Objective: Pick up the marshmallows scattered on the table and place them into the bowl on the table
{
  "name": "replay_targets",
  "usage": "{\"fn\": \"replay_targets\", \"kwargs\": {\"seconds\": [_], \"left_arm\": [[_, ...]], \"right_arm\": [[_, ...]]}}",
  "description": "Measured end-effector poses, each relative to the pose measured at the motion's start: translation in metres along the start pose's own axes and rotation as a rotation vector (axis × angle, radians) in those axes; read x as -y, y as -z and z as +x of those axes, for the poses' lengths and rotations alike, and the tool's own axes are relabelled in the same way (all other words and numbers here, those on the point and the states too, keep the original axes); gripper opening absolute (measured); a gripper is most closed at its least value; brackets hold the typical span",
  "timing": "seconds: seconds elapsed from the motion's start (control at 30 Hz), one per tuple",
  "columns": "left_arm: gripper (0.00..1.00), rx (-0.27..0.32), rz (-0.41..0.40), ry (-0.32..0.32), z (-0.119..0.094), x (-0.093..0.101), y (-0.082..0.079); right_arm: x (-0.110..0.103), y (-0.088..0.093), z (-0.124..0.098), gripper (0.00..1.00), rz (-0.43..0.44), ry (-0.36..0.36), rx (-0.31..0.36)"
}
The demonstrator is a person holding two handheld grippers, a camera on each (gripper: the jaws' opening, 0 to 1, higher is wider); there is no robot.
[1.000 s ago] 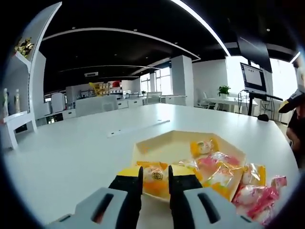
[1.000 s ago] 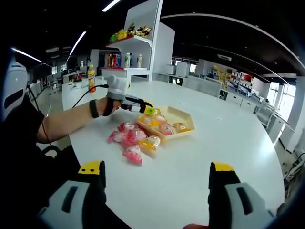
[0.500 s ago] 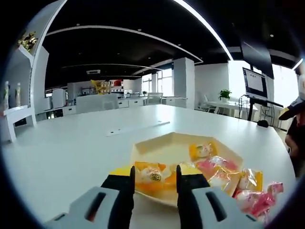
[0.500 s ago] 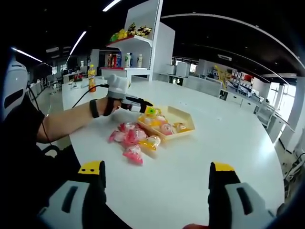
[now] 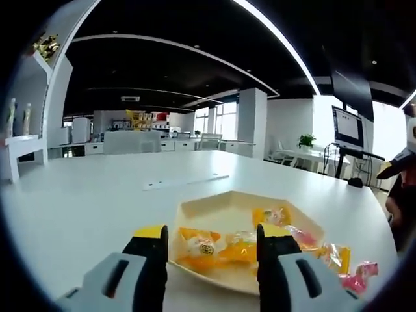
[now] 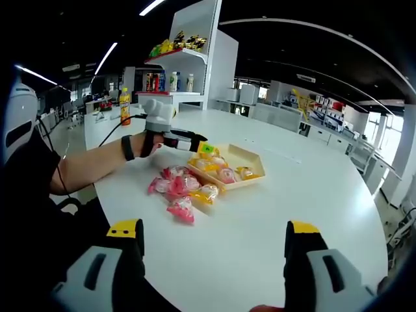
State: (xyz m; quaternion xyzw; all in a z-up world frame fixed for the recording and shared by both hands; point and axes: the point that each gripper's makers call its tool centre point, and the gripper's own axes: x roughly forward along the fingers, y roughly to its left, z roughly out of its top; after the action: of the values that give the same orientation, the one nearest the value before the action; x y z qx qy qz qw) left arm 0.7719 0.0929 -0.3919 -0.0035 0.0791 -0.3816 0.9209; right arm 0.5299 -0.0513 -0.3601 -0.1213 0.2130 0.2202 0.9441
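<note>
Parting since earlier: left gripper (image 5: 211, 250) jaws; marshmallow (image 5: 197, 245) seemingly dropped into bowl (image 5: 214, 211).

A large white table (image 6: 273, 214) with a rounded edge carries everything. A shallow, pale yellow bowl (image 6: 250, 158) with angled sides sits directly on it and holds wrapped marshmallows in yellow and orange wrappers (image 5: 198, 245). Just beside the bowl, on the side nearer the person, a loose pile of pink and yellow wrapped marshmallows (image 6: 179, 188) lies on the bare tabletop. Beyond the bowl, a thin white strip (image 5: 185, 181) lies flat.
</note>
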Motion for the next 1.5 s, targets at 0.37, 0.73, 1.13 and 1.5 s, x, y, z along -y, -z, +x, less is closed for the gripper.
{"fn": "replay_targets", "kwargs": {"seconds": [0.37, 0.73, 1.13, 1.5], "left_arm": [[0.81, 0.077, 0.025, -0.024, -0.002, -0.005, -0.015], [0.95, 0.14, 0.046, -0.034, -0.006, -0.004, -0.029], [0.95, 0.154, 0.081, -0.04, -0.021, 0.009, -0.037], [0.95, 0.148, 0.108, 0.0, -0.087, 0.036, -0.039]], "right_arm": [[0.002, 0.0, -0.001, 0.86, 0.002, 0.005, 0.001], [0.002, 0.001, -0.001, 0.86, 0.001, 0.007, -0.002], [0.011, 0.004, -0.013, 0.86, 0.016, 0.028, 0.013], [0.014, 0.004, -0.011, 0.86, 0.026, 0.023, 0.033]]}}
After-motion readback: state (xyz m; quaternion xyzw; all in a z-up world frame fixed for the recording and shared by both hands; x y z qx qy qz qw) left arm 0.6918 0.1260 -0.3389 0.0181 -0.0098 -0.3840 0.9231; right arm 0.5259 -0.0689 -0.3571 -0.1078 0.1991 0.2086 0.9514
